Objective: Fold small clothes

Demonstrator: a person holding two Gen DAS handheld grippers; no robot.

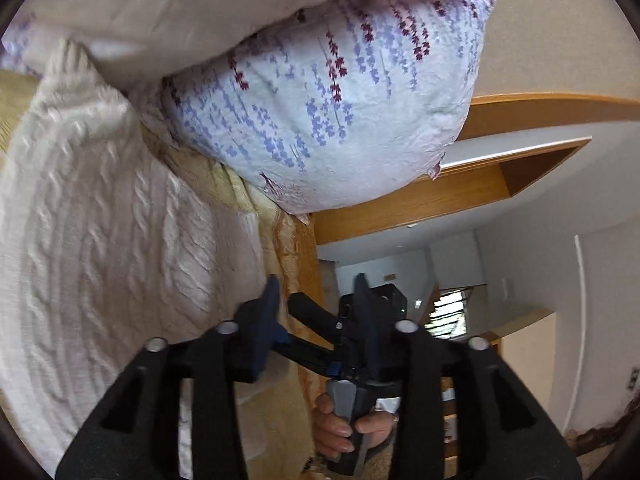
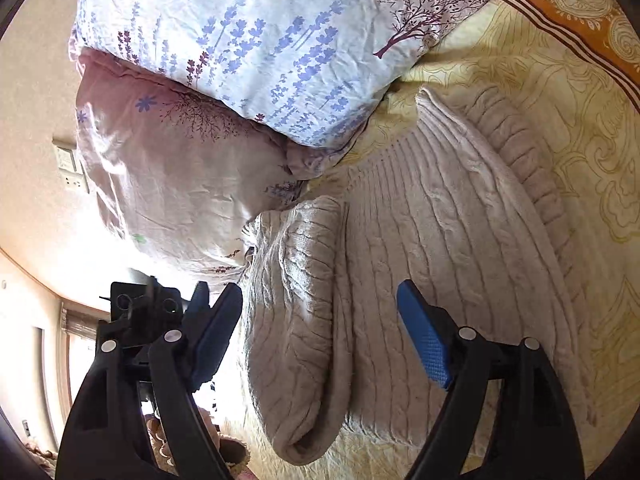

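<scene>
A cream cable-knit sweater (image 2: 432,216) lies flat on the yellow patterned bedspread (image 2: 560,92), with one sleeve (image 2: 296,320) folded in over its body. My right gripper (image 2: 320,312) is open and empty, its fingers straddling that folded sleeve just above it. In the left wrist view the sweater (image 1: 100,232) fills the left side. My left gripper (image 1: 316,304) is open and empty, past the sweater's edge near the bed's side. The right gripper's body (image 1: 348,360), held in a hand, shows between my left fingers.
Two floral pillows (image 2: 248,52) are stacked at the head of the bed, touching the sweater's top edge. A wooden bed frame (image 1: 420,200) and the room beyond lie to the right in the left wrist view. A wall switch (image 2: 70,168) is at left.
</scene>
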